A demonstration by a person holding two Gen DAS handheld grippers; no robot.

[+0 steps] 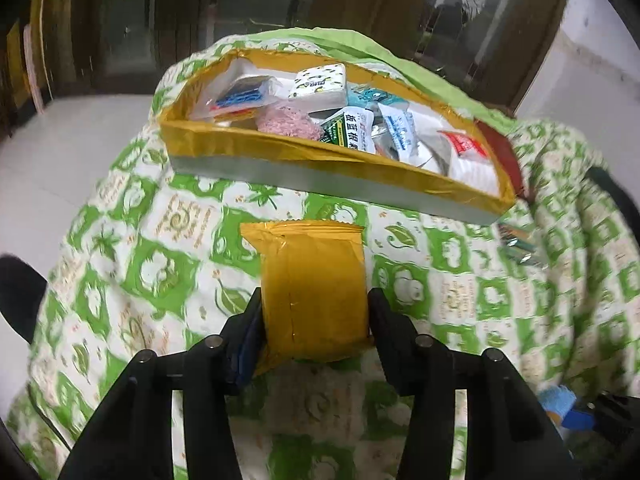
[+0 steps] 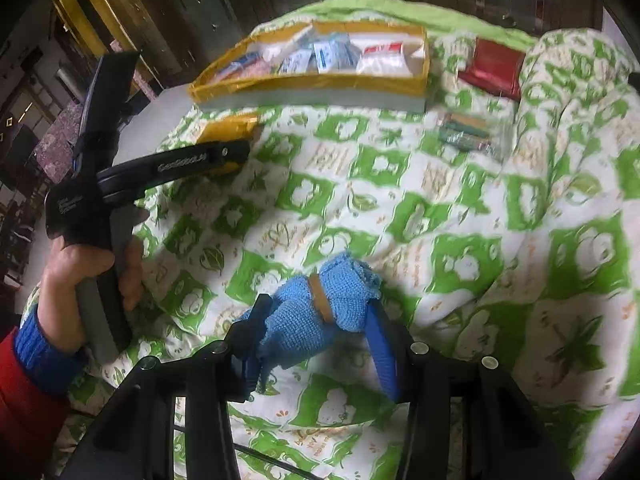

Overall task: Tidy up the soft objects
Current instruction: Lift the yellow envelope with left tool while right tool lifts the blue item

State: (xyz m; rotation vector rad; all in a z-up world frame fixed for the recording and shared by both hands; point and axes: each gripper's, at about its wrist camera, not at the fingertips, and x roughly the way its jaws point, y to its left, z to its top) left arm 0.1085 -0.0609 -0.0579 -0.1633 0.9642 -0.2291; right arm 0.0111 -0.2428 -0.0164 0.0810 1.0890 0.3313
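The left gripper [image 1: 316,300] clamped the gold packet [image 1: 312,280], long axis toward the box [image 1: 320,160] just ahead; the right gripper [image 2: 316,320] clamped the blue cloth [image 2: 316,312].

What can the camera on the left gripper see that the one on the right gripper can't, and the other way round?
Only the left wrist view shows the left gripper closed on the yellow packet, and the tray's contents close up, such as the pink pouch.

Only the right wrist view shows the right gripper closed on the blue cloth roll, and the person's hand holding the left gripper's handle.

Both show the yellow-rimmed tray, the green patterned quilt and the red packet.
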